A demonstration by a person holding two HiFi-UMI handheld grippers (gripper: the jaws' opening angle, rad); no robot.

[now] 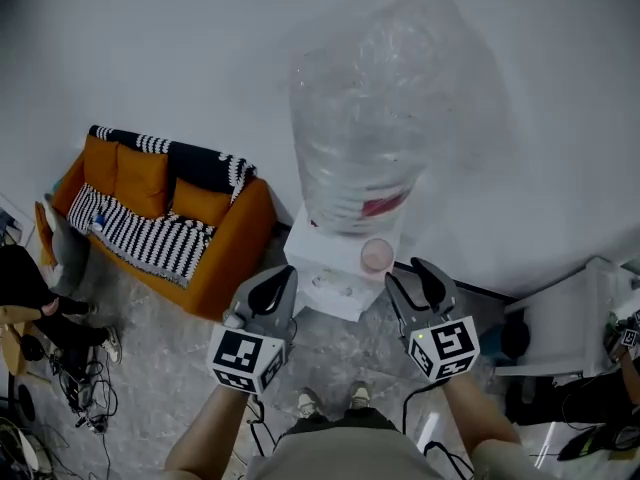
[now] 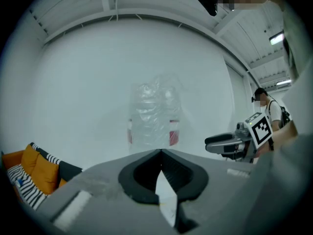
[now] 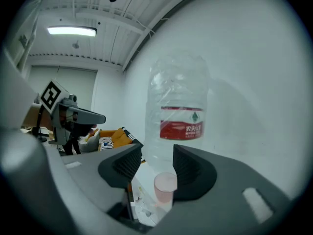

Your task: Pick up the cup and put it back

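The cup (image 3: pixel 165 186) at the dispenser's (image 1: pixel 325 286) front edge is framed by the right gripper's (image 3: pixel 157 155) parted jaws, ungripped; the left gripper's (image 2: pixel 160 152) are held together. Advancing, then closing, is judged necessary next.

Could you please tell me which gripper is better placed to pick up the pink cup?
The right gripper: its jaws stand apart, with the cup framed between them. The left gripper is shut, and its view does not show the cup.
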